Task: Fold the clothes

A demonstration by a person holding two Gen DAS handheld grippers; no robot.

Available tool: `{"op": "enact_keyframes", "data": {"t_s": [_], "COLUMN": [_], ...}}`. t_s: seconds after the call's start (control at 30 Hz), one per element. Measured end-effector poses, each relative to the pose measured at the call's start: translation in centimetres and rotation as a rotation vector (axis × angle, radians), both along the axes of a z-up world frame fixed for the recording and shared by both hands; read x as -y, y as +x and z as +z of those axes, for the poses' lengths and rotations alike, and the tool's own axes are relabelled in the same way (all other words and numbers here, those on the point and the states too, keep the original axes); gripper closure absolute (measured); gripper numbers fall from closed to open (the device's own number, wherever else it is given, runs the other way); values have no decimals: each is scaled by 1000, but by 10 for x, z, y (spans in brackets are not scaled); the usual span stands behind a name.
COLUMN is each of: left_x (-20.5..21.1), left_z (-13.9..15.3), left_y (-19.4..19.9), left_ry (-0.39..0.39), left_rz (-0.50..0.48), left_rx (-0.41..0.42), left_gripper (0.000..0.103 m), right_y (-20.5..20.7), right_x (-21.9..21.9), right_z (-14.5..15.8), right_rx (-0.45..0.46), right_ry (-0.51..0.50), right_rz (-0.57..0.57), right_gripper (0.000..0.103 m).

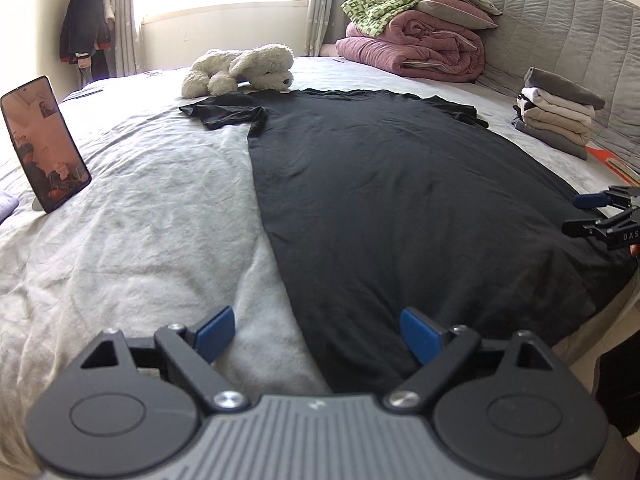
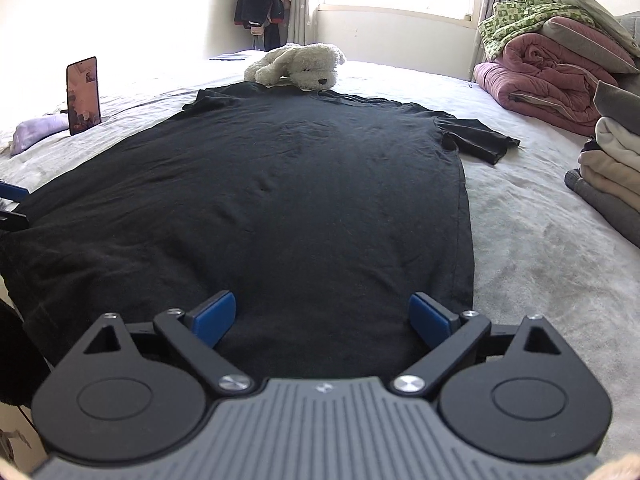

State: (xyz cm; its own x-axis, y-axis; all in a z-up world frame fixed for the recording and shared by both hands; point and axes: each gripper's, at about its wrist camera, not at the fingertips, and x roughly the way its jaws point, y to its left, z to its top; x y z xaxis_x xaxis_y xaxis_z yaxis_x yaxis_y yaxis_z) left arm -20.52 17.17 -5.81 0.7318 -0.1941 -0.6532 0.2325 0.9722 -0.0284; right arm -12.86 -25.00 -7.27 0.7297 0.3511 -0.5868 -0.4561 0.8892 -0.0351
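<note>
looking along the left gripper [image 1: 316, 334], its blue pads stand wide apart with nothing between them, low over the near hem of the black t-shirt [image 1: 384, 184]; the shirt lies spread flat on the bed [image 1: 152, 216], collar toward the far side, its left sleeve [image 1: 224, 114] rumpled and partly doubled on itself; the right gripper [image 1: 588, 216] shows at the right edge, over the shirt's other side; a stack of folded clothes [image 1: 560, 120] sits by the headboard, so the flat shirt seems to be the piece in hand; whether it is being smoothed or about to be folded cannot be told; in either case a good grip would take the hem corner through both layers, near the side seam, with the sleeve flattened so no lump is folded in; the fabric is thin, matte jersey, limp and faintly creased, likely to drag on the nubbly pale grey bed cover; a plush dog [image 1: 244, 70] lies just beyond the collar, a phone [image 1: 44, 144] stands propped at the left.

from the right wrist view, the right gripper [image 2: 322, 330] also gapes with nothing held, over the shirt's near hem, close to its right side seam; the right sleeve [image 2: 480, 140] lies flat and spread out; the body is smooth with shallow ripples; the pink quilt [image 2: 540, 88] and green patterned blanket [image 2: 516, 20] are piled well away.
</note>
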Motion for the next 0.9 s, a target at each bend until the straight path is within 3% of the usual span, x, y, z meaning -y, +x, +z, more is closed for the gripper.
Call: {"op": "enact_keyframes", "data": {"t_s": [0.17,0.23,0.37,0.5,0.6,0.8,0.9], "left_x": [-7,-9,-11,2,19,64,79], "left_z": [11,18,36,51,54,37,22], "left_y": [-1,0,12,48,84,148,171], "left_ry": [-10,-28,-73,-140,-213,-272,-283], "left_rz": [-13,-16,1,29,29,35,87], "left_rx": [-97,-117,-75,-3,26,18,-35], "left_gripper": [15,25,28,26,21,20,20], "right_y": [-1,1,12,30,43,70,82], "right_x": [6,9,21,33,25,9,-1], "right_z": [6,11,20,24,30,42,45], "right_rx": [-27,-38,-47,-78,-77,-71,-79], "right_ry": [-17,-28,4,50,41,21,10], "right_rz": [1,-26,-110,-226,-233,-243,-247], "right_gripper": [6,6,6,6,6,6,6]}}
